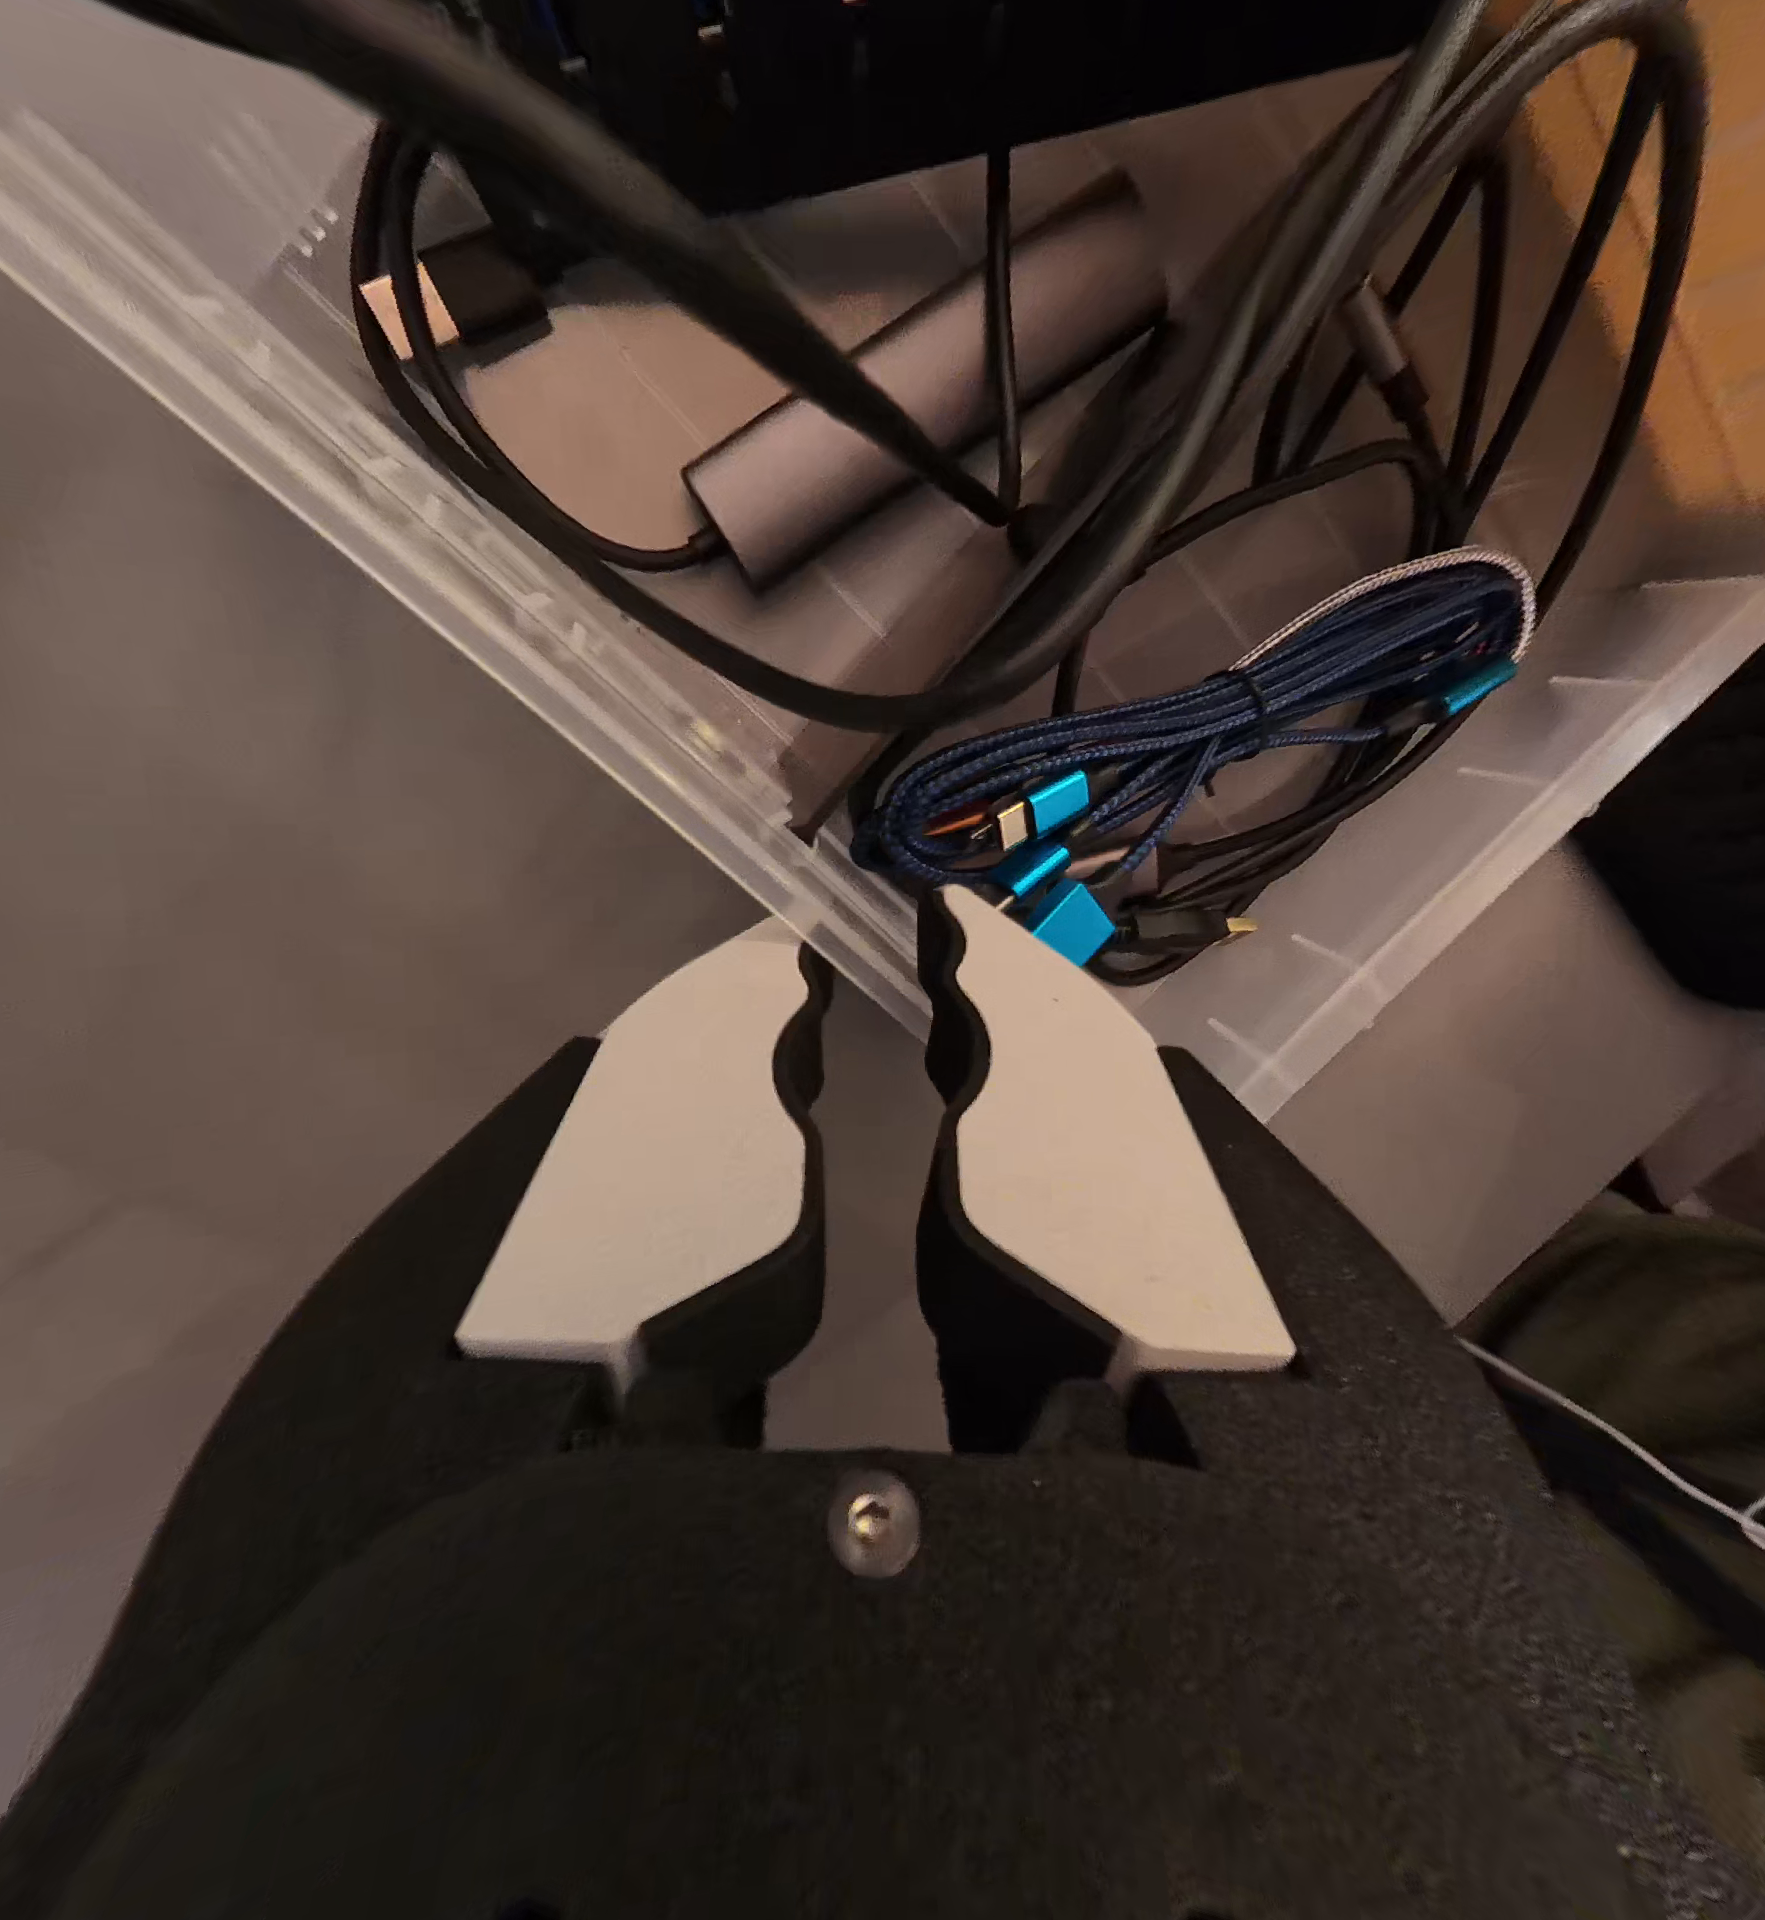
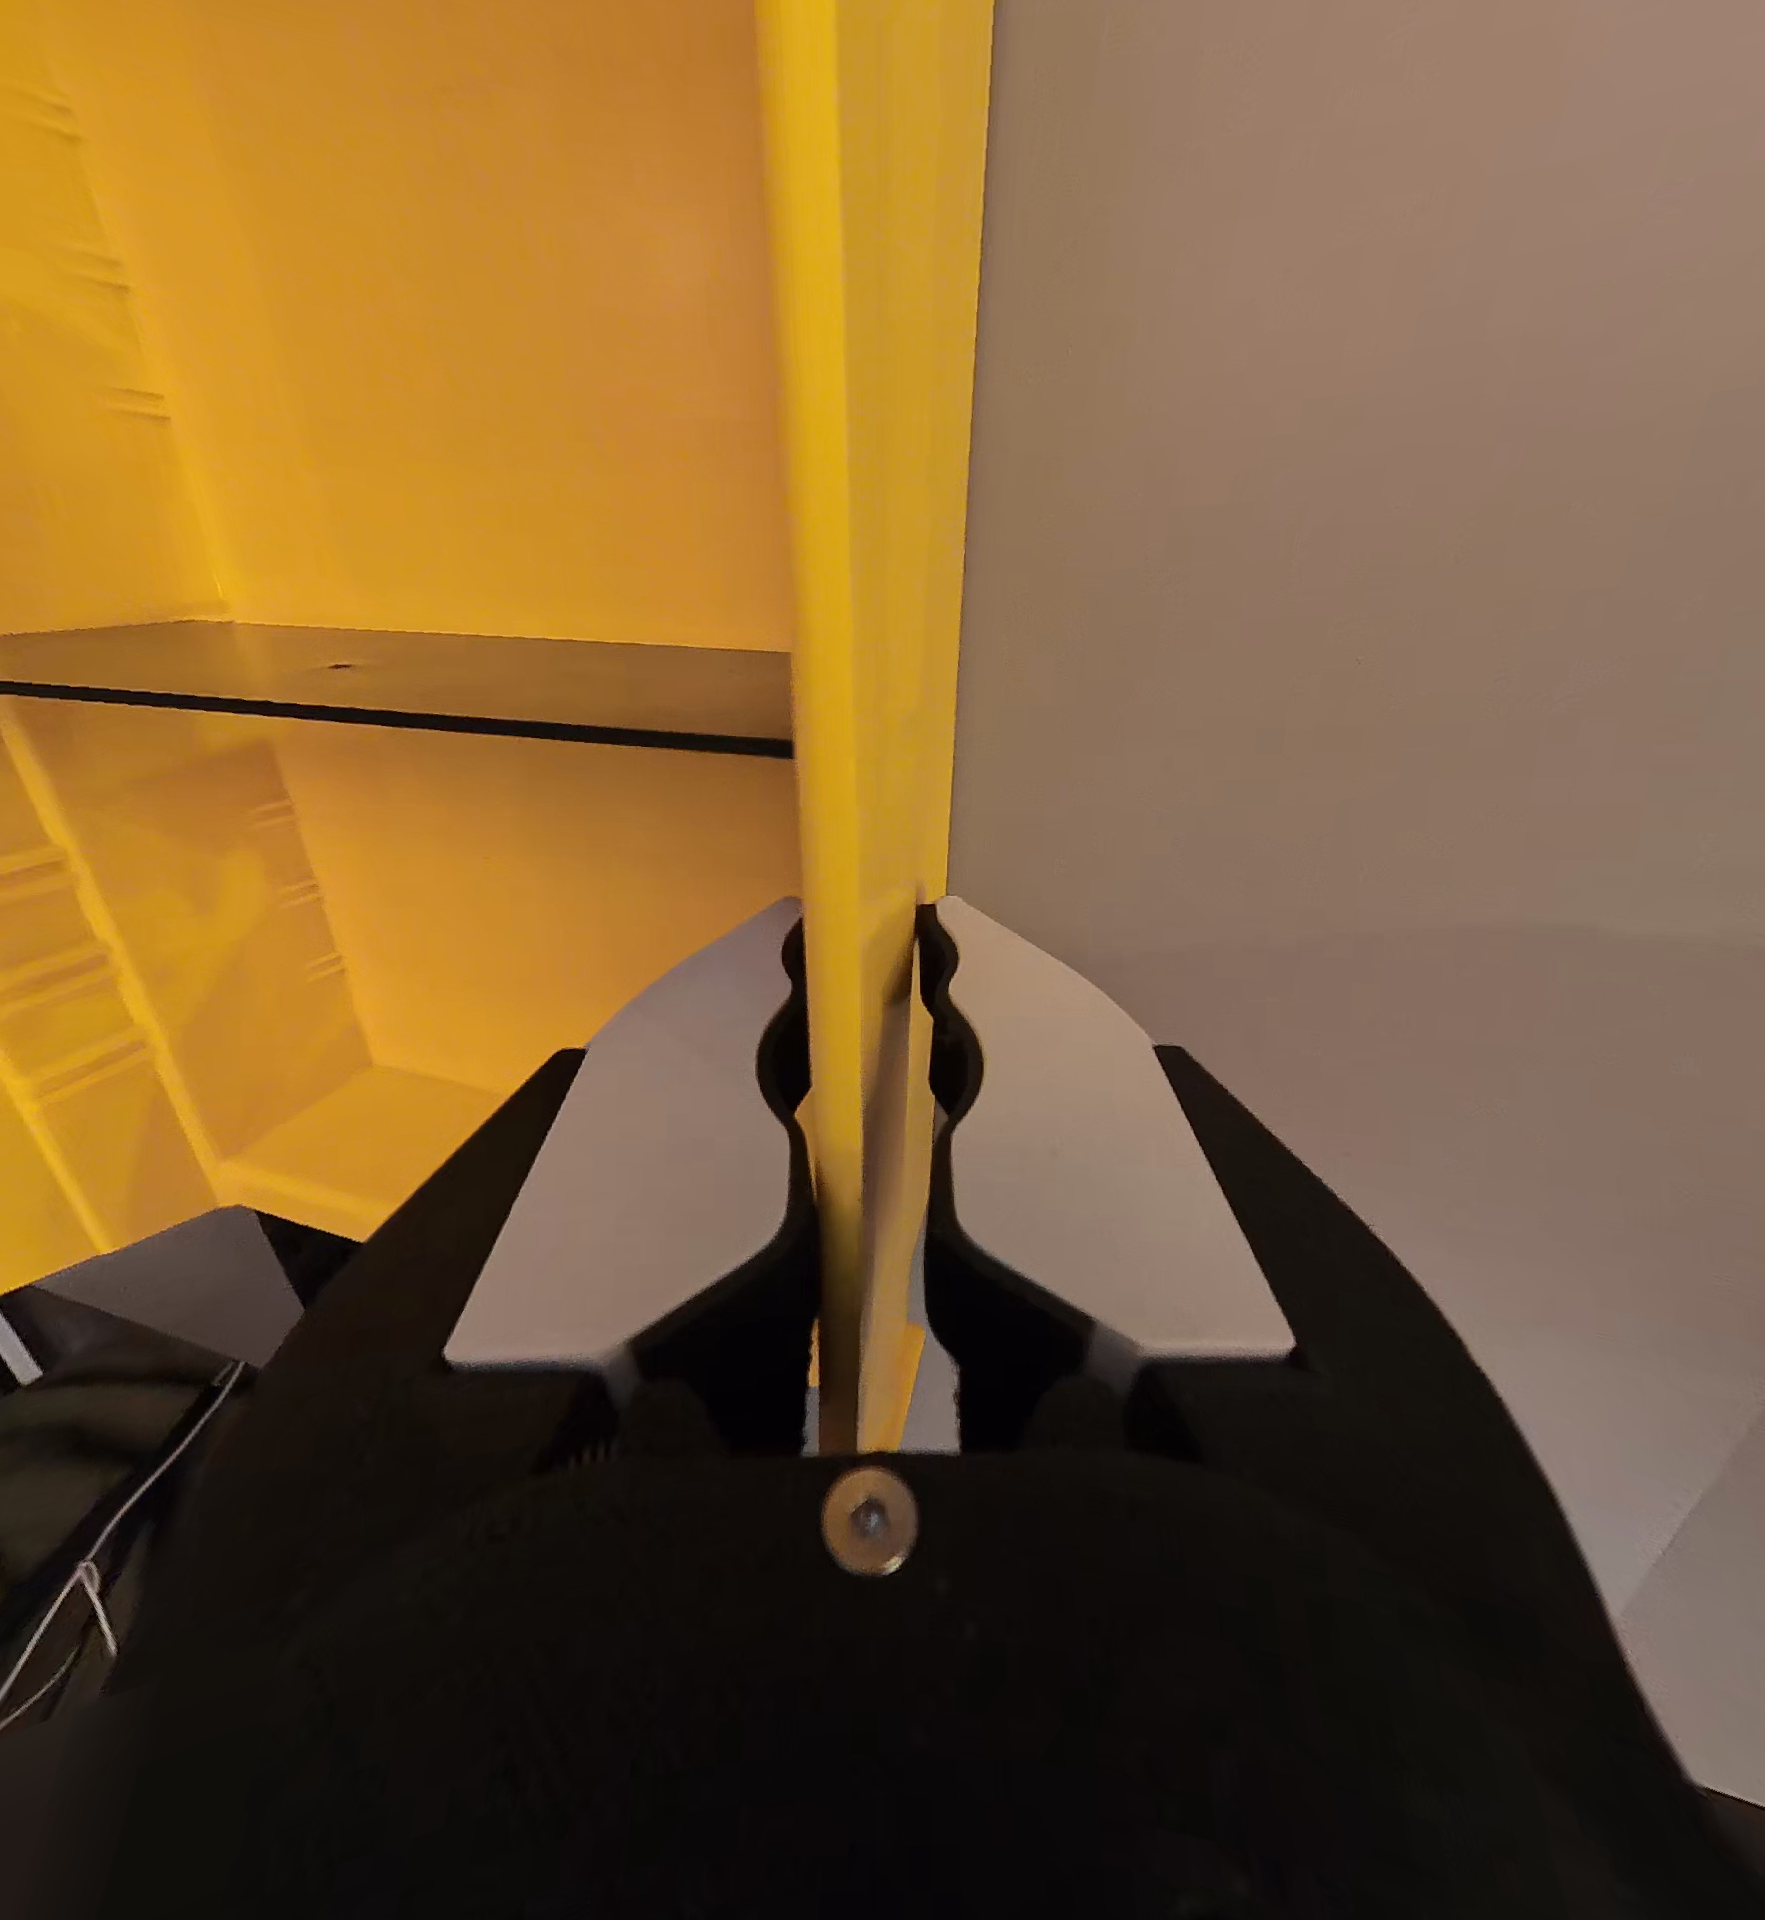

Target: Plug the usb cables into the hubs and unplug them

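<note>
While both grippers pinch bin walls, likely to move or steady the bins, no plugging has begun. Left gripper is clamped on the clear bin rim; inside lie the hub, black cables and a blue cable bundle. Right gripper is clamped on the yellow bin wall. No readable writing.

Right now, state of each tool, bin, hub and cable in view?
left tool: closed on the clear bin's rim.
clear bin: open-topped, holding hubs and cables.
grey hub: lying flat in the bin, own lead attached at one end.
blue braided cable: coiled, tied, connectors loose, unplugged.
black cables: looped loosely in the bin.
right tool: closed on the yellow bin's wall.
yellow bin: open; nothing visible inside.
</note>
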`<control>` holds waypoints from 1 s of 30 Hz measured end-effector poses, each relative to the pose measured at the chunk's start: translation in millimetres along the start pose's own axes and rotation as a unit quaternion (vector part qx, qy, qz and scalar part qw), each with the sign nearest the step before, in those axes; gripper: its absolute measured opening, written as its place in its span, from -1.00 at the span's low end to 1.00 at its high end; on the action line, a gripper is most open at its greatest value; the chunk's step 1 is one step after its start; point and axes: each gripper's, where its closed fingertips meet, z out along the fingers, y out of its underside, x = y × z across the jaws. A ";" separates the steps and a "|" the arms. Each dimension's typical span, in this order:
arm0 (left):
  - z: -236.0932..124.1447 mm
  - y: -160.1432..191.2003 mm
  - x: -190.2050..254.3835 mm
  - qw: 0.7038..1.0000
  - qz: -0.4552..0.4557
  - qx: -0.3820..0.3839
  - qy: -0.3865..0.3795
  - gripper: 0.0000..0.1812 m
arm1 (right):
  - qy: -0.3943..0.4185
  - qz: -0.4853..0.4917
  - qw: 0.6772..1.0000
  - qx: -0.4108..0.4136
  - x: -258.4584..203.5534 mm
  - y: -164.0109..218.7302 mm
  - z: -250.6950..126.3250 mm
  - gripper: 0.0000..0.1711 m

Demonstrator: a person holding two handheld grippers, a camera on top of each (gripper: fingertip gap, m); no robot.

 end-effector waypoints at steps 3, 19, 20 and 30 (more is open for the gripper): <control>-2.9 0.5 -12.8 1.000 0.007 -0.019 -0.021 -0.85 | 0.006 0.003 1.000 -0.004 -0.5 0.4 0.3 -0.78; -64.1 104.4 -172.8 0.977 -0.181 0.059 -0.092 -0.96 | 0.006 -0.071 0.994 -0.087 -83.5 -9.2 28.5 -0.78; -68.5 116.4 -179.6 0.974 -0.197 0.062 -0.093 -0.96 | 0.009 -0.077 0.993 -0.093 -86.5 -8.1 29.5 -0.78; -106.1 219.3 -235.1 0.930 -0.327 0.113 -0.122 -0.97 | 0.050 -0.117 0.986 -0.105 -92.5 -13.2 34.3 -0.86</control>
